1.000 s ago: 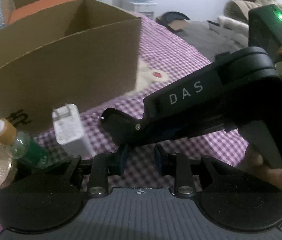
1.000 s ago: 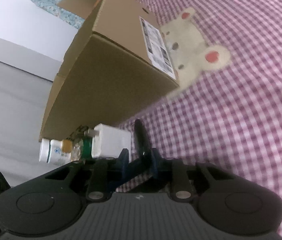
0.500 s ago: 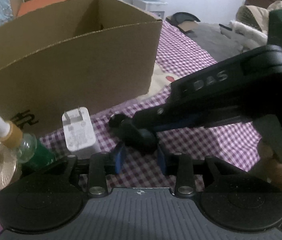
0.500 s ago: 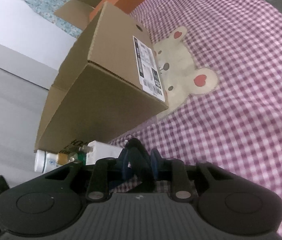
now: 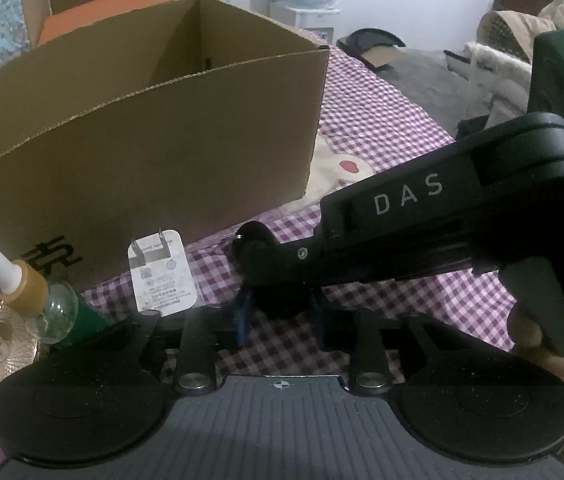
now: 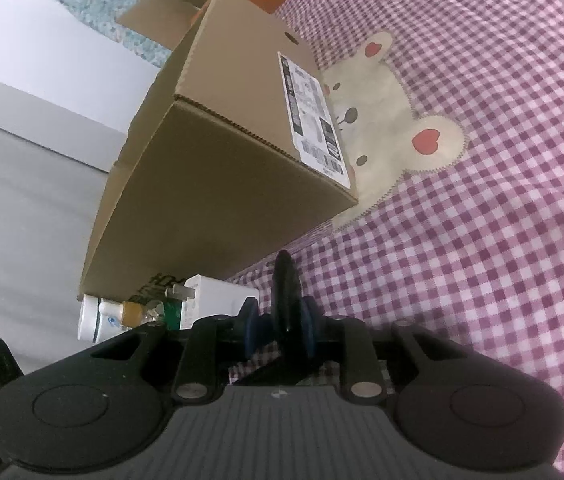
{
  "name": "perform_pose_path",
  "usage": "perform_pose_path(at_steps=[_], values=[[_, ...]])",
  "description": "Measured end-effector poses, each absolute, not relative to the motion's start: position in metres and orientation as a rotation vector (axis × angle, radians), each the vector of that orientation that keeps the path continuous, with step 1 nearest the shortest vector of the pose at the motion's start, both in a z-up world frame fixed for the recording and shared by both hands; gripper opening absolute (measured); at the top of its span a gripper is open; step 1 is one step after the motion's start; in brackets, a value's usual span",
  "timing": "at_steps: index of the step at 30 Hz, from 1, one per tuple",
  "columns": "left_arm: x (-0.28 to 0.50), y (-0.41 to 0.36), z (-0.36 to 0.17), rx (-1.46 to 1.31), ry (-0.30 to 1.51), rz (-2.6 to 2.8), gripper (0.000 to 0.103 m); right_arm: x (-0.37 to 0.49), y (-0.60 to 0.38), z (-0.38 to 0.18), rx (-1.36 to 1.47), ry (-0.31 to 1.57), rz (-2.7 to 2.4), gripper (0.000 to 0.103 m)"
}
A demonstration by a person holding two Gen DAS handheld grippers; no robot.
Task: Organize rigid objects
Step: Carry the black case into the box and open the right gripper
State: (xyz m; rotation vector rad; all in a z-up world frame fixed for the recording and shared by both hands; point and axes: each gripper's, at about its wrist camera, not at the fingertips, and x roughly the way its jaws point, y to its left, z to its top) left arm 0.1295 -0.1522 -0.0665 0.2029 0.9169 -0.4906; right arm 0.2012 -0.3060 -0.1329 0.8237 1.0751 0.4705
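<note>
A black rounded object [image 6: 283, 280] stands on edge between the blue pads of my right gripper [image 6: 282, 320], which is shut on it. In the left wrist view the right gripper [image 5: 260, 254] reaches in from the right, and the black object [image 5: 280, 300] hangs down from its tip. My left gripper [image 5: 280, 316] has its jaws closing, and both blue pads lie against the object's lower part. A white charger plug [image 5: 162, 280] and a dropper bottle [image 5: 30, 292] lie by the open cardboard box [image 5: 142, 152].
The cardboard box [image 6: 222, 184] with a shipping label stands just ahead on the pink checked bedspread [image 6: 501, 240], partly over a bear patch [image 6: 393, 120]. An orange box [image 5: 114, 4] sits behind it. A gold lid [image 5: 0, 340] and a white bottle [image 6: 90, 318] lie at left. A hand [image 5: 529, 340] holds the right gripper.
The right gripper's tip has come down and carried the black object from above the left jaws into the gap between them. The right gripper has stayed shut on it.
</note>
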Motion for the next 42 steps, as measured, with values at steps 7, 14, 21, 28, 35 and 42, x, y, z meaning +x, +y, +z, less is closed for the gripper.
perform_pose_path(at_steps=[7, 14, 21, 28, 35, 42], values=[[0.123, -0.152, -0.061, 0.211, 0.907, -0.501, 0.024, 0.185, -0.329, -0.126, 0.827, 1.052, 0.478, 0.020], [0.107, -0.150, -0.048, 0.217, 0.868, -0.517, 0.024, 0.162, -0.342, -0.110, 0.818, 1.024, 0.473, 0.020], [0.088, -0.143, -0.023, 0.202, 0.797, -0.528, 0.024, 0.139, -0.348, -0.072, 0.772, 0.964, 0.481, 0.020], [0.068, -0.131, 0.003, 0.183, 0.709, -0.529, 0.024, 0.123, -0.336, -0.023, 0.715, 0.891, 0.491, 0.020], [0.069, -0.117, 0.043, 0.182, 0.605, -0.488, 0.024, 0.131, -0.317, 0.030, 0.647, 0.799, 0.554, 0.020], [0.135, -0.080, 0.071, 0.129, 0.655, -0.395, 0.024, 0.197, -0.268, 0.066, 0.604, 0.803, 0.695, 0.018]])
